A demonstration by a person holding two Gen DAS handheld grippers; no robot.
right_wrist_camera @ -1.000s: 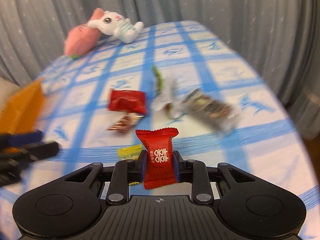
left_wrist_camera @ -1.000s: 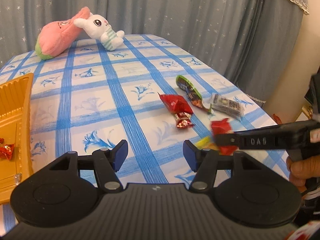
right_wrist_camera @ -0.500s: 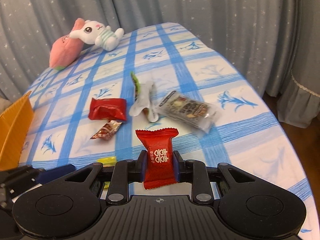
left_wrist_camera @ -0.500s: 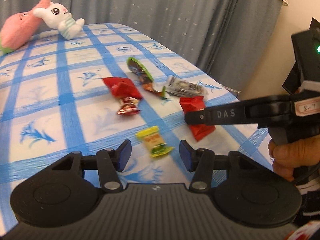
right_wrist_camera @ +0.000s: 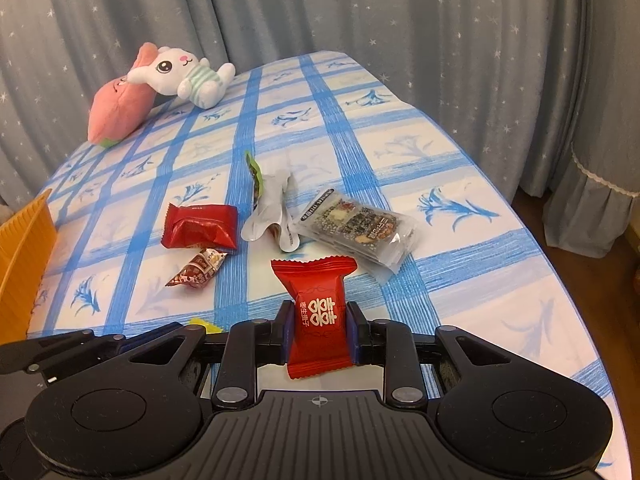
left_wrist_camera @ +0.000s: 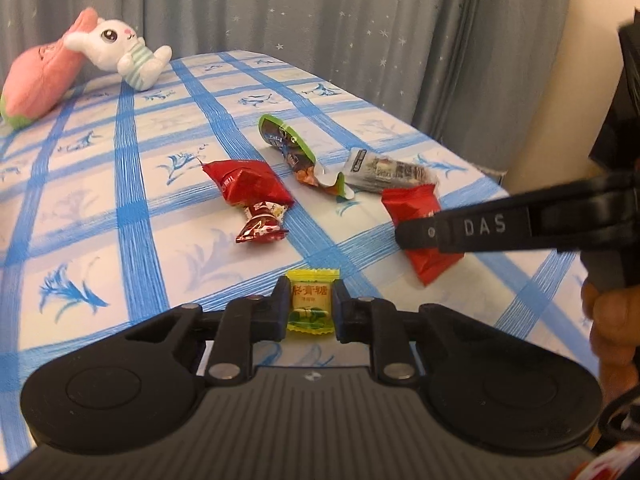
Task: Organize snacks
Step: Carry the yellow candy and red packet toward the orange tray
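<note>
My left gripper (left_wrist_camera: 310, 305) is shut on a small yellow candy (left_wrist_camera: 312, 300) just above the tablecloth. My right gripper (right_wrist_camera: 319, 326) is shut on a red snack packet (right_wrist_camera: 318, 312) and holds it upright above the table; the packet also shows in the left wrist view (left_wrist_camera: 420, 220) behind the right gripper's finger. On the cloth lie a red pouch (right_wrist_camera: 200, 226), a small red-brown candy (right_wrist_camera: 198, 269), a green-edged open wrapper (right_wrist_camera: 268, 200) and a clear packet of dark snacks (right_wrist_camera: 356, 228). An orange tray (right_wrist_camera: 24, 248) stands at the left edge.
The table (right_wrist_camera: 400, 148) has a blue-checked cloth and drops off at the right and near edges. A white plush bunny (right_wrist_camera: 184, 76) and a pink plush (right_wrist_camera: 118, 106) lie at the far end. Grey curtains hang behind.
My left gripper moved in over the yellow candy and shut on it. My right gripper kept hold of the red packet and barely moved.
</note>
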